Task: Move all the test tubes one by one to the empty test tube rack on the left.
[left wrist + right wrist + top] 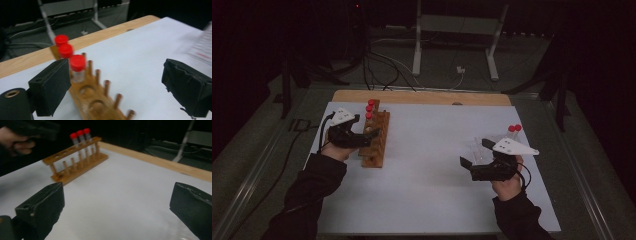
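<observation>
Left gripper (371, 136) released beside wooden rack (377, 141), jaws wide with nothing between, three red-capped tubes (77, 68) upright in rack's far holes, right gripper (473, 153) also spread empty, loose tubes (513, 129) lying just beyond it.

The room is dim, its far side lost in darkness. A white sheet (437, 165) covers the desk, whose pale wooden edge (422, 97) shows along the far side. Beyond it the grey floor (522, 65) carries loose dark cables (377, 67), a white plug (460, 70) and the legs of a white metal stand (454, 35).
</observation>
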`<action>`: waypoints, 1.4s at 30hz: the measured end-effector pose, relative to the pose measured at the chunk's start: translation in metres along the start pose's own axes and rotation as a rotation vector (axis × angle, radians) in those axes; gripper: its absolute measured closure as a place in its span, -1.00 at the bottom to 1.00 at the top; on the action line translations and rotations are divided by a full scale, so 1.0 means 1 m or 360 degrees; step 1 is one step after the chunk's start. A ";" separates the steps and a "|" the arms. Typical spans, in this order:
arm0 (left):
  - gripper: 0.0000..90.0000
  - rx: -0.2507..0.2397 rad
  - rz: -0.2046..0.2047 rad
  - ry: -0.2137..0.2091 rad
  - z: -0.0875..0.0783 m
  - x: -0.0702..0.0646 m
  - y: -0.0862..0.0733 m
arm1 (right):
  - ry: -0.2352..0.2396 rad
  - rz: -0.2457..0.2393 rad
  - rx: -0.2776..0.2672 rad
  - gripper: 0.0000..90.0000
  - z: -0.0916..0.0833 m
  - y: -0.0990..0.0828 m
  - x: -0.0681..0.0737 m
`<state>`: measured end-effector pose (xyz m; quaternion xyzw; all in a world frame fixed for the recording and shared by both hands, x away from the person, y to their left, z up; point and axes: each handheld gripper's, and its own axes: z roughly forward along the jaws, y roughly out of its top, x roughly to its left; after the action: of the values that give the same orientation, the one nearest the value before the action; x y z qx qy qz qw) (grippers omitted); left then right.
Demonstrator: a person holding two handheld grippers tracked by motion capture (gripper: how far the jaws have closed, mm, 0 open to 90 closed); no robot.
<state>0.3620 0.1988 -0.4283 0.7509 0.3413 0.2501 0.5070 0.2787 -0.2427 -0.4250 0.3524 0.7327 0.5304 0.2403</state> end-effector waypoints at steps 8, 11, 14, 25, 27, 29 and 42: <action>-0.95 -0.0001 0.0065 -0.0228 -0.012 -0.027 -0.011 | -0.0209 0.0039 -0.0028 -1.00 -0.022 0.006 -0.034; -0.95 -0.0016 0.0082 -0.0277 -0.014 -0.037 -0.015 | -0.0284 0.0062 -0.0012 -1.00 -0.027 0.003 -0.049; -0.95 -0.0038 0.0098 -0.0298 -0.016 -0.044 -0.018 | -0.0365 0.0090 0.0017 -1.00 -0.028 -0.002 -0.062; -0.95 -0.0029 0.0149 -0.0347 -0.016 -0.060 -0.026 | -0.0557 0.0196 0.0133 -0.83 -0.022 -0.028 -0.100; -0.95 -0.0031 0.0145 -0.0342 -0.016 -0.060 -0.027 | -0.0577 0.0192 0.0149 -0.61 -0.021 -0.032 -0.104; -0.95 -0.0032 0.0144 -0.0350 -0.017 -0.060 -0.028 | -0.0595 0.0210 0.0167 -0.55 -0.019 -0.036 -0.109; -0.95 -0.0024 0.0144 -0.0343 -0.016 -0.059 -0.030 | -0.0767 0.0246 0.0285 0.42 -0.014 -0.050 -0.144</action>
<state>0.3043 0.1708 -0.4523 0.7842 0.2487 0.1930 0.5347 0.3470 -0.3717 -0.4708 0.5432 0.6692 0.3812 0.3343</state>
